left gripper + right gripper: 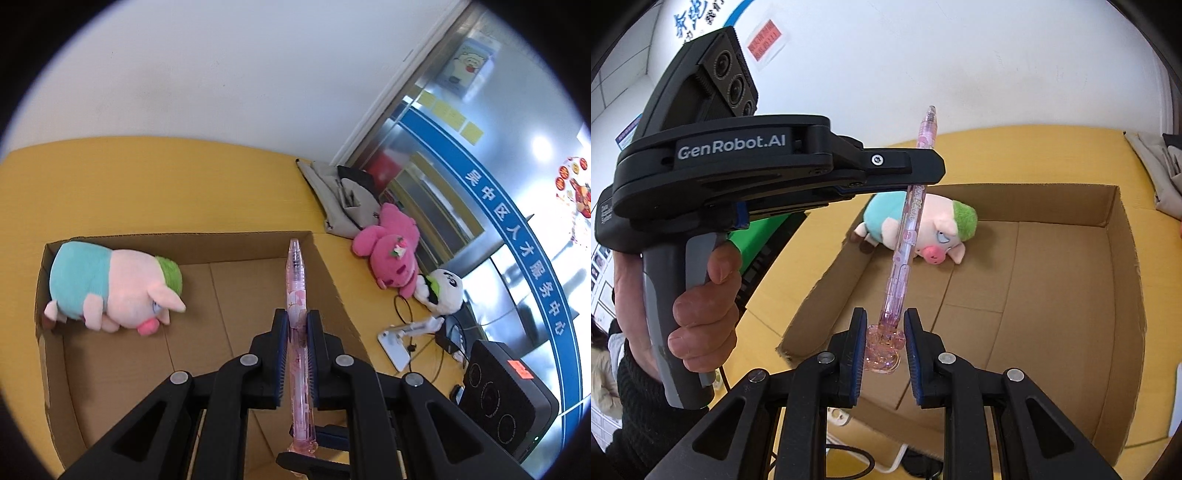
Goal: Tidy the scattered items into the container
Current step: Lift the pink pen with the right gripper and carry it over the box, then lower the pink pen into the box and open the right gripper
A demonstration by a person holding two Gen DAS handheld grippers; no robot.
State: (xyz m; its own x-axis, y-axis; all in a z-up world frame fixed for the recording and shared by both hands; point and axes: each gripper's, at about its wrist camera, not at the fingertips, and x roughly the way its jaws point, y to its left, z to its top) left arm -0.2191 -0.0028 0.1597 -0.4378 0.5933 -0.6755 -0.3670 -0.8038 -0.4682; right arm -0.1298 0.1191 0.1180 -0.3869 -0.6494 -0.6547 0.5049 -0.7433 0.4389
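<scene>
**Pen held at both ends above the box**

The left gripper was clamped on the barrel of the pink pen. The right gripper was closed on the pen's ornamental end cap. The pen hung over the open cardboard box, clear of its floor. A plush pig lay inside, against the far wall. A hand gripped the left gripper's handle.

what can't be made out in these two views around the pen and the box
- Left wrist view: the cardboard box's near wall is hidden behind the left gripper.
- Right wrist view: the pen's middle is covered by the left gripper.
- Right wrist view: box's near right corner is cut off behind the right gripper.
</scene>
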